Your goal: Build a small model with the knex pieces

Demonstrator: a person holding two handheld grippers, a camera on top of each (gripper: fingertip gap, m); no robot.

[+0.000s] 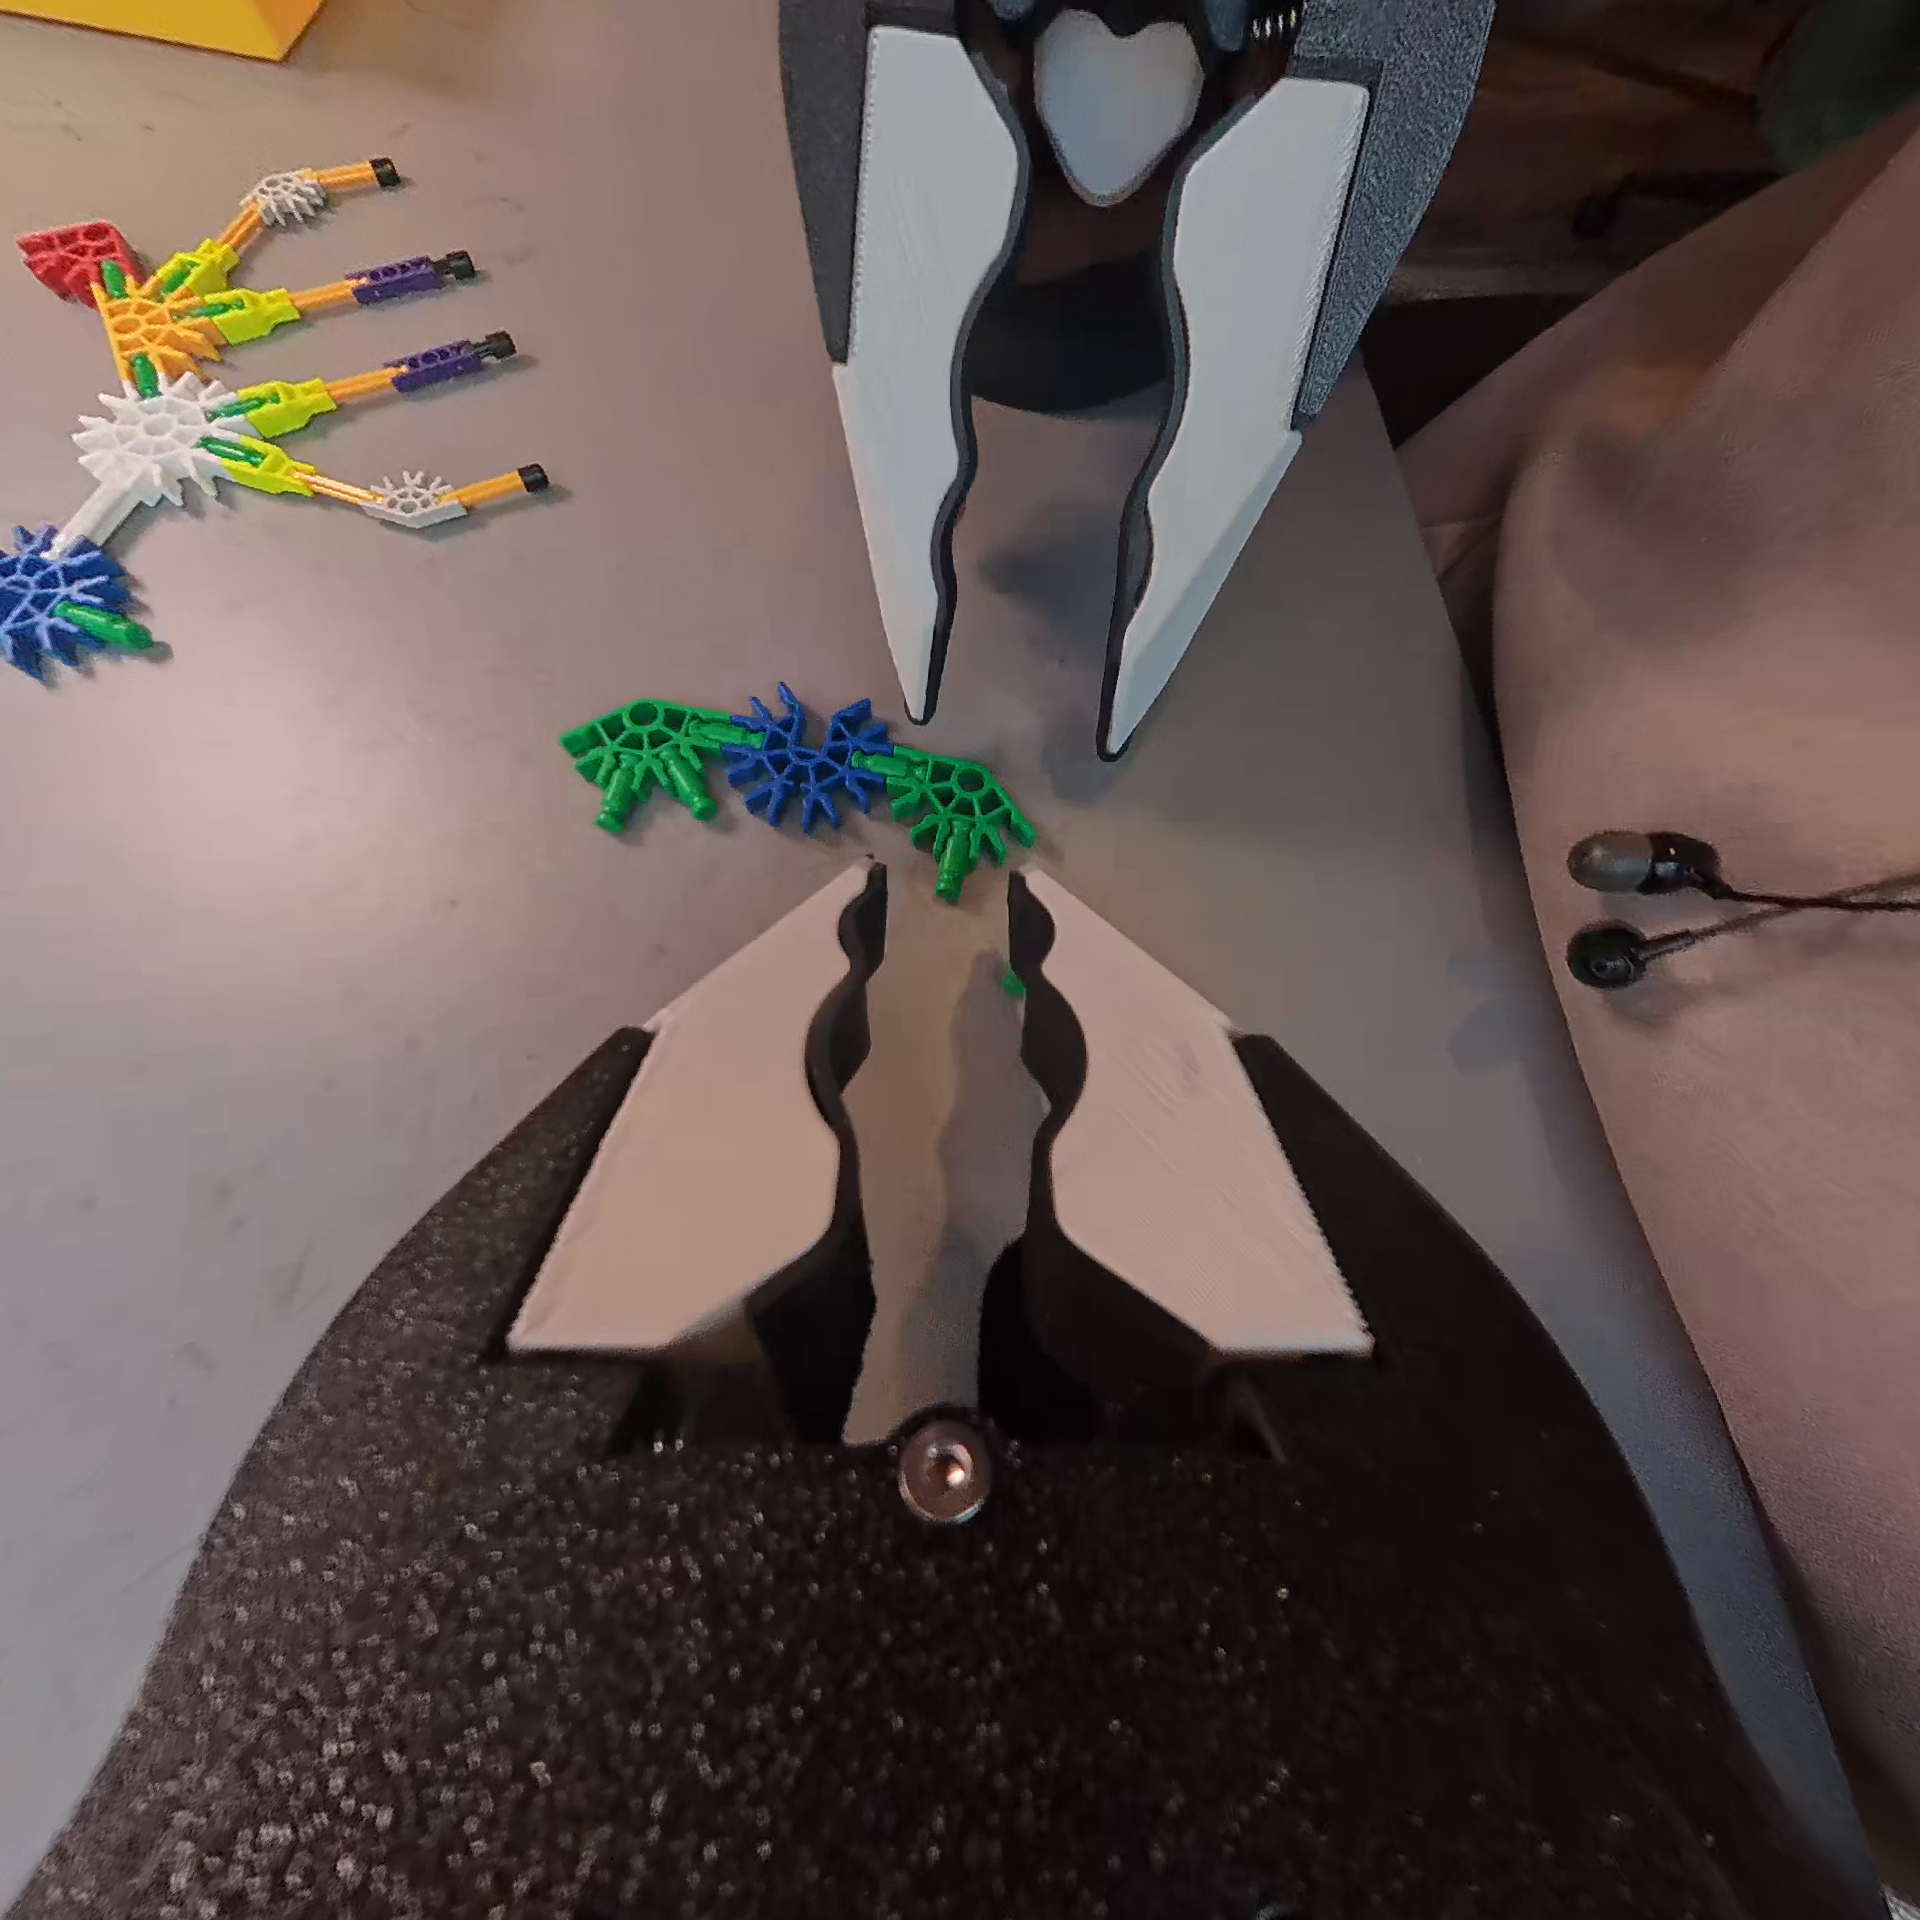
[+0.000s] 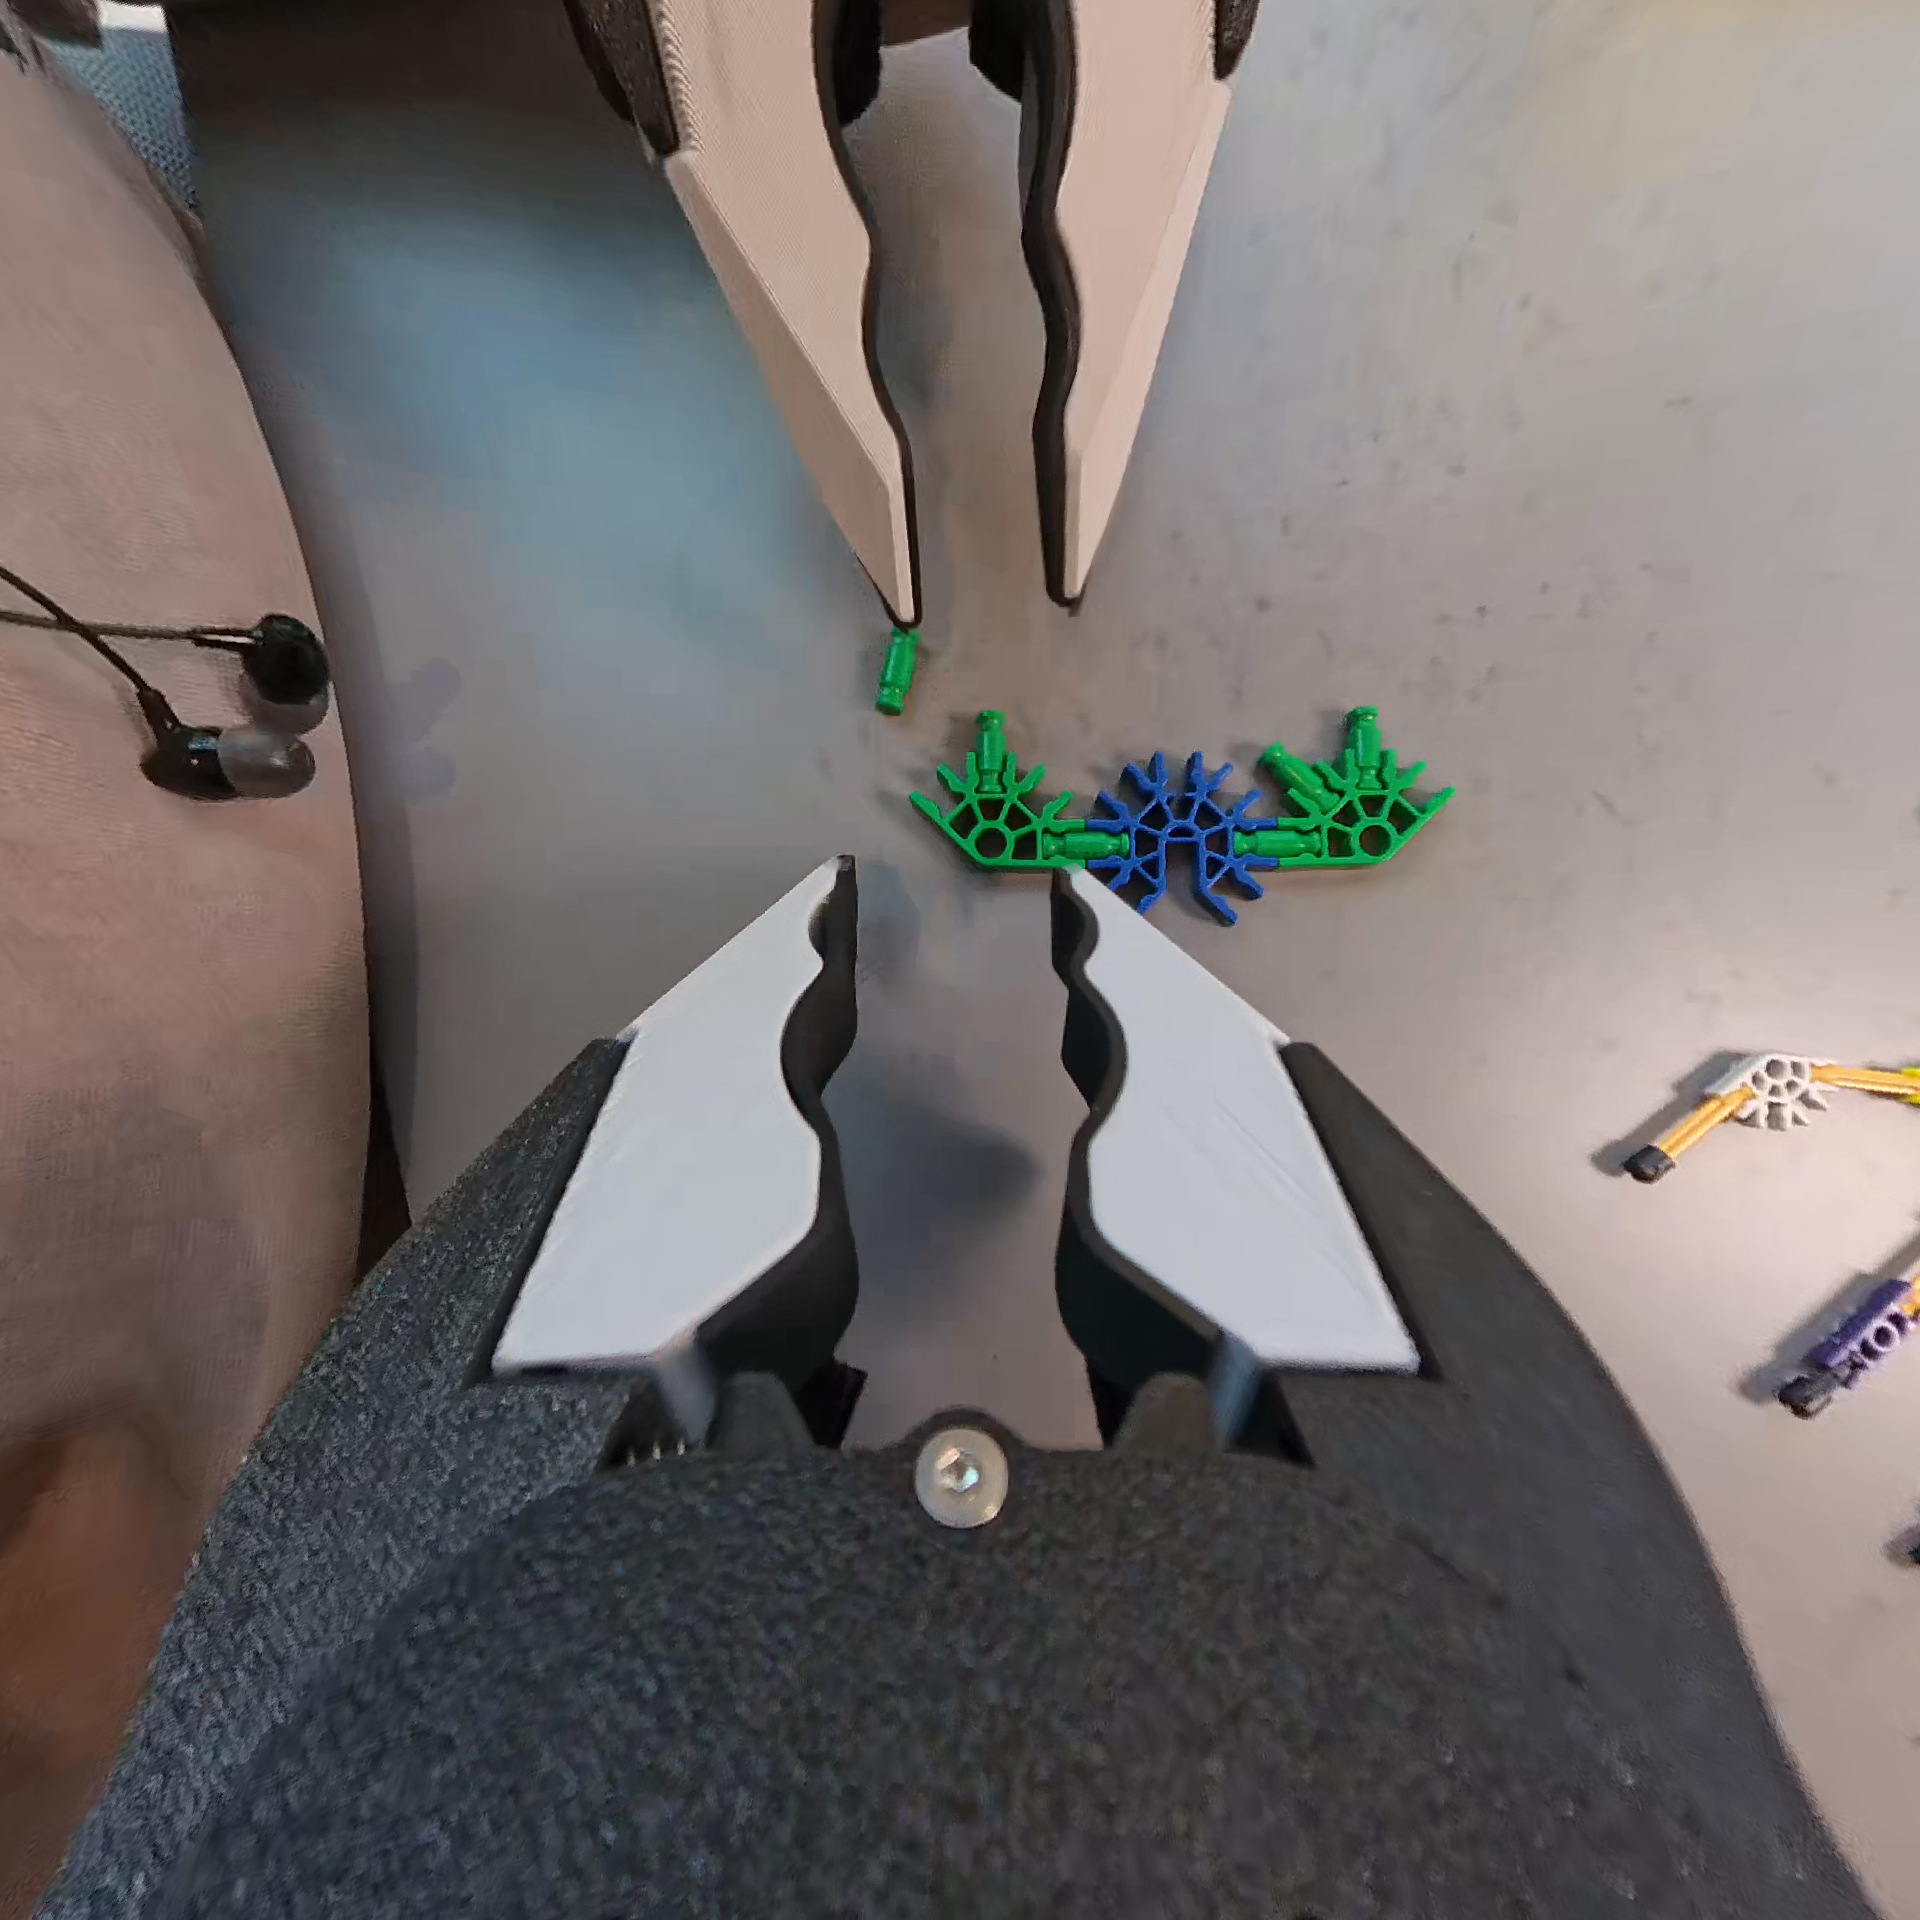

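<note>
A flat toy piece (image 1: 800,769) lies on the grey table (image 1: 416,935): a blue snowflake connector joined by short green rods to a green fan connector on each side. It also shows in the right wrist view (image 2: 1184,831). My left gripper (image 1: 945,871) is open and empty, its tips at the near green connector. A loose short green rod (image 2: 896,670) lies at one left fingertip; only its end (image 1: 1013,982) shows in the left view. My right gripper (image 2: 954,868) is open and empty, facing the left gripper (image 2: 985,608) across the piece. The right gripper also shows in the left view (image 1: 1013,736).
A larger many-coloured rod-and-connector build (image 1: 166,416) lies at the far left, with a yellow box (image 1: 239,21) behind it. Parts of that build (image 2: 1766,1091) show in the right view. Black earphones (image 1: 1631,904) hang over a person's pinkish clothing (image 1: 1714,623) at the table edge. Left tips to right tips: about 5 cm. The larger many-coloured rod-and-connector build (image 1: 166,416) is about 20 cm from both grippers' fingertips.
</note>
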